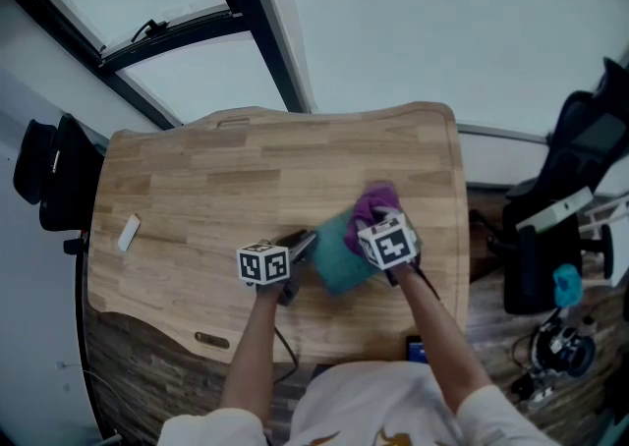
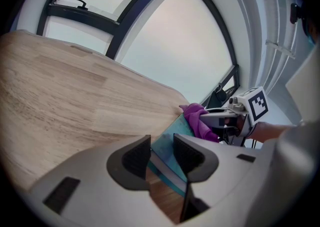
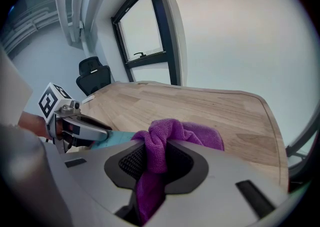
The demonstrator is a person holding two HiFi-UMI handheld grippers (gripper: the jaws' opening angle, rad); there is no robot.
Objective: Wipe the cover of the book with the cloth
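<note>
Book (image 1: 339,255) is teal, lying near the front middle of the wooden table (image 1: 216,169) with its left end tipped up a bit. On the left, my left gripper (image 2: 161,155) has its jaws spread wide and clamped on the book's near corner. Over on the right, my right gripper (image 3: 155,163) has its jaws pinched on a purple cloth (image 3: 175,132), bunched up at the cover's far end.

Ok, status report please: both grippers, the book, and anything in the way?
Left gripper shut on book edge. Right gripper shut on purple cloth, cloth on the cover. Small white item on table, well clear.
</note>
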